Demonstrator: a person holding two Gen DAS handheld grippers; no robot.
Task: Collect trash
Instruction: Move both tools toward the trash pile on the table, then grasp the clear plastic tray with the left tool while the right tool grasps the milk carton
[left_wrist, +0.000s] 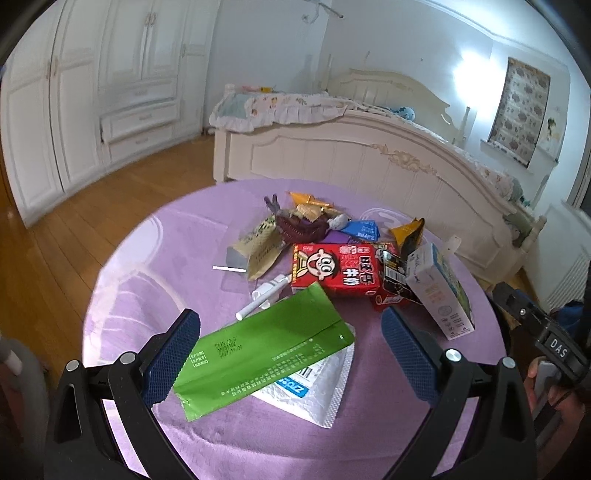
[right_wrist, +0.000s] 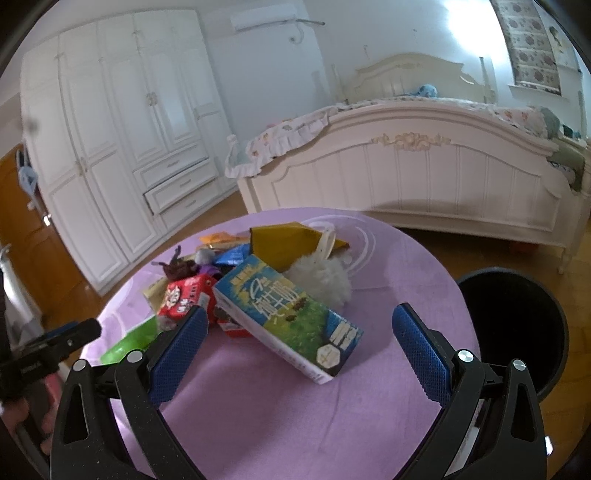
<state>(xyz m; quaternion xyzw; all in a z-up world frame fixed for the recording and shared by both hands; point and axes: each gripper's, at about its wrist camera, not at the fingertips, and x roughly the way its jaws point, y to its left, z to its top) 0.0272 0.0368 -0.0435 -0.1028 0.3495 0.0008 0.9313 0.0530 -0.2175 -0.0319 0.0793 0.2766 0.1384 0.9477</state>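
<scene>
A pile of trash lies on a round purple table. In the left wrist view my left gripper is open, its blue pads either side of a flat green packet that lies over a white pouch. Behind sit a red milk carton, white straws and a white and blue milk carton. In the right wrist view my right gripper is open around the near end of that blue milk carton, beside a fluffy white ball and a yellow packet.
A black trash bin stands on the floor right of the table. Small wrappers and a dark red basket crowd the table's far middle. A white bed and white wardrobes stand behind. A hand holds the right gripper's body.
</scene>
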